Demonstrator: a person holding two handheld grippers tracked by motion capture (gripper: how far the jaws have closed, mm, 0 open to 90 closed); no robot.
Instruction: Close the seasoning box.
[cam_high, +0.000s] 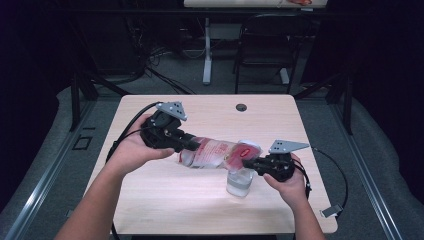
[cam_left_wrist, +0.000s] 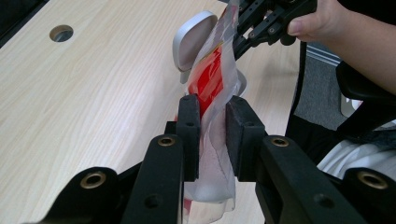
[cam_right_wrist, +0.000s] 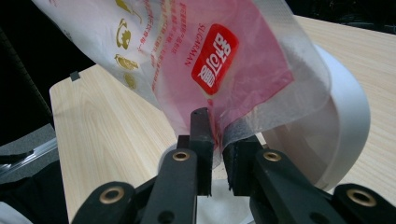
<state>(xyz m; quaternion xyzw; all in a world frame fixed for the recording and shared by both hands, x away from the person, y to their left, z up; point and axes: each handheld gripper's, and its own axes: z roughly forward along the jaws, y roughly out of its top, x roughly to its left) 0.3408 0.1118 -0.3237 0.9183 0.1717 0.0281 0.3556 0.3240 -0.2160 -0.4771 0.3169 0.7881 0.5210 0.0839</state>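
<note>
One clear plastic bag (cam_high: 220, 154) with red and gold print hangs stretched above the light wooden counter (cam_high: 165, 195), held between two tools. In the right gripper view the bag (cam_right_wrist: 196, 60) shows a red label with white characters that I cannot read for sure, and beside it the word "SUGARMAN" in small red letters running along the film; rows of further small red print and a few gold emblems sit to the left, too fine to read. The left tool (cam_high: 184, 141) is closed narrowly on one end of the bag; in the left gripper view its pads (cam_left_wrist: 189, 135) press the crumpled film (cam_left_wrist: 212, 140) between them. The right tool (cam_high: 251, 163) pinches the other end, and in its own view the jaws stand close together with the edge of the bag (cam_right_wrist: 219, 135) caught between them. Below the bag, near the right tool, stands one clear container (cam_high: 239, 182) on the counter; a pale grey, rounded lid-like piece (cam_left_wrist: 191, 39) rises beside the bag in the left gripper view, and a broad white rim (cam_right_wrist: 345, 121) shows behind the film in the right gripper view. The counter has one round hole (cam_high: 241, 107) near its far edge. Beyond it stand one dark chair (cam_high: 265, 45) and one white leg (cam_high: 207, 50) of another table.
</note>
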